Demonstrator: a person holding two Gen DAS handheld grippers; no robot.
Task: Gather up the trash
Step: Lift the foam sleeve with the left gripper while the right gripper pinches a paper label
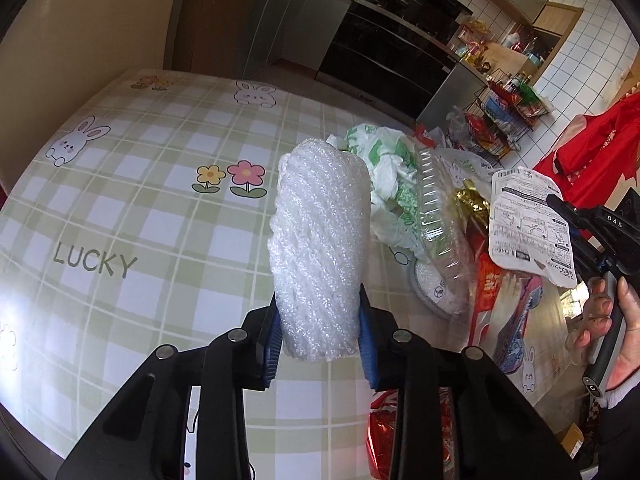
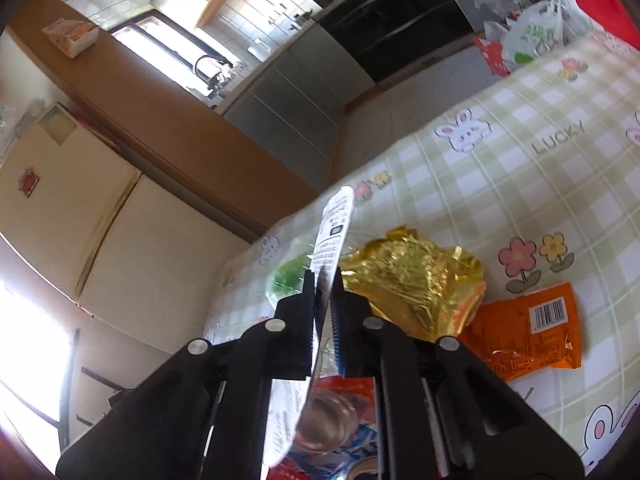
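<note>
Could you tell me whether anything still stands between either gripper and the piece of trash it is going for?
No, nothing does. The left gripper is shut on the white foam net sleeve, and the right gripper is shut on the thin printed lid. No trash bin is in view.

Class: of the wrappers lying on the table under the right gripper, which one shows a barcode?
The orange wrapper, lying flat at the right of the gold foil wrapper. It carries a white barcode label near its upper edge; the crumpled gold foil shows none.
</note>
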